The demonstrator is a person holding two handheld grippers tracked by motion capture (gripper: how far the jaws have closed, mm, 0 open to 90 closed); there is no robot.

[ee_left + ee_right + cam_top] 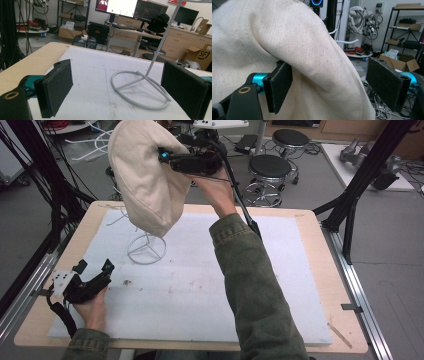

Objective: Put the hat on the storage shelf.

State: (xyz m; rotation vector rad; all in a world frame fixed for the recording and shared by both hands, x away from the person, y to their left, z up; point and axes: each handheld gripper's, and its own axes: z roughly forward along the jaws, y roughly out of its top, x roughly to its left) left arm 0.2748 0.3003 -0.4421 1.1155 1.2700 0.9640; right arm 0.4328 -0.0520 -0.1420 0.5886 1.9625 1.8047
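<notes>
A cream fabric hat (pixel 145 180) hangs over the top of a white wire stand (pixel 146 249) at the back left of the table. My right gripper (pixel 167 162) is raised beside the hat's right side. In the right gripper view the hat (pixel 287 37) bulges between the jaws; the left pad (pixel 280 85) touches the cloth and the right pad (pixel 387 82) stands apart from it, so the right gripper (pixel 329 85) is open. My left gripper (pixel 95 267) rests low at the table's front left, open and holding nothing. It looks toward the stand's ring base (pixel 140 92) in the left gripper view.
A white foam sheet (pixel 200 290) covers the wooden table (pixel 320 270). Two black stools (pixel 270 167) stand behind the table, and a black frame post (pixel 350 205) rises at its right. Cables hang along the left side (pixel 55 200).
</notes>
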